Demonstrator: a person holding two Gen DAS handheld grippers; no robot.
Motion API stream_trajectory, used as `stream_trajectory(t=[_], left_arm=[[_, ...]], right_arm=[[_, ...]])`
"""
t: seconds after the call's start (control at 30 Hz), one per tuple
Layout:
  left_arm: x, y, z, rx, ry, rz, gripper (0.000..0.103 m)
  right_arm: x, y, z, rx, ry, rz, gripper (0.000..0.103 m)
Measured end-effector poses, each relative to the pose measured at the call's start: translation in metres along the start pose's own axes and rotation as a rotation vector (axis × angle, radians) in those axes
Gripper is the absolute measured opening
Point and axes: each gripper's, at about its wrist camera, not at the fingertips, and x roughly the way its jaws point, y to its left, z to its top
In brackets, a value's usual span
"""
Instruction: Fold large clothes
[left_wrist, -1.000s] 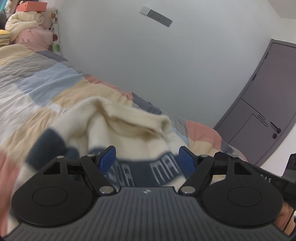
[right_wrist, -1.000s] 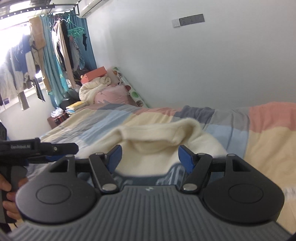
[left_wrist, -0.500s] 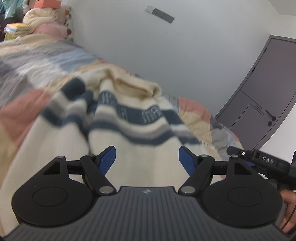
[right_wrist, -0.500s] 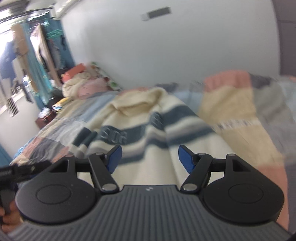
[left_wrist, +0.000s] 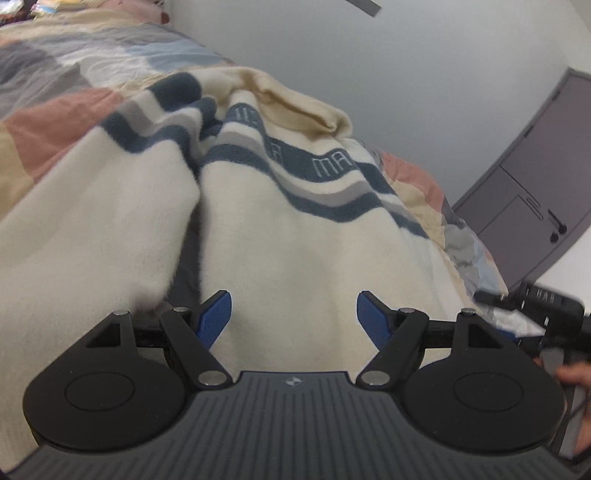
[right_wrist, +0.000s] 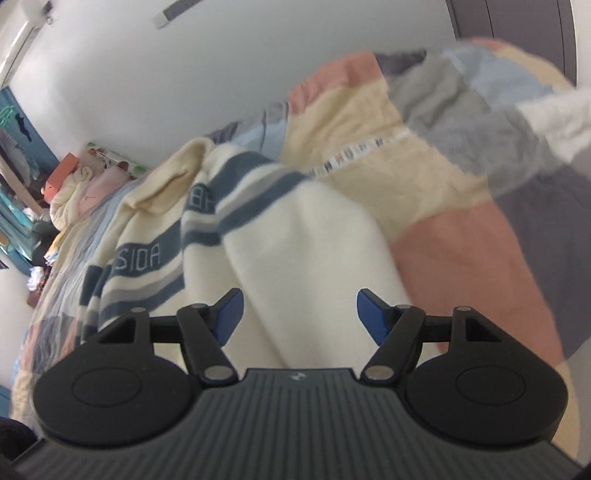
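Note:
A cream fleece hoodie with navy and grey chest stripes and lettering lies spread on the bed, hood toward the wall. It also shows in the right wrist view, one sleeve running toward me. My left gripper is open and empty, hovering over the lower body of the hoodie. My right gripper is open and empty, over the cream sleeve. The right gripper's body shows at the right edge of the left wrist view.
The hoodie rests on a patchwork quilt of pink, yellow, grey and blue. A grey door stands at the right. Pillows and a stack of bedding sit at the far end of the bed by the white wall.
Both grippers have pulled back from the hood end toward the hoodie's lower part, so more of the striped body and sleeves shows. The right view has swung right. Both stay open.

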Motion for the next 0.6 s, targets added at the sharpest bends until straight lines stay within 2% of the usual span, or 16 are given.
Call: stream_trajectory(t=[0.17, 0.3, 0.37, 0.4, 0.43, 0.5, 0.6], left_arm=[[0.009, 0.003, 0.003, -0.005, -0.003, 0.022, 0.079], [0.014, 0.005, 0.003, -0.008, -0.006, 0.034, 0.079], [0.016, 0.008, 0.002, -0.017, -0.009, 0.04, 0.079], [0.016, 0.009, 0.003, -0.025, -0.011, 0.044, 0.079], [0.016, 0.01, 0.002, -0.032, -0.013, 0.044, 0.079], [0.016, 0.012, 0.002, -0.042, -0.016, 0.042, 0.079], [0.014, 0.012, 0.002, -0.044, -0.023, 0.041, 0.079]], right_arm=[[0.025, 0.018, -0.016, -0.116, 0.084, 0.01, 0.071], [0.046, 0.014, -0.021, -0.092, 0.125, -0.02, 0.066], [0.05, 0.01, -0.02, -0.074, 0.114, -0.043, 0.052], [0.05, 0.011, -0.019, -0.089, 0.099, -0.082, 0.03], [0.05, 0.011, -0.019, -0.1, 0.084, -0.111, 0.018], [0.048, 0.006, -0.016, -0.067, 0.07, -0.094, 0.012], [0.034, -0.003, -0.012, -0.014, 0.018, -0.077, 0.01]])
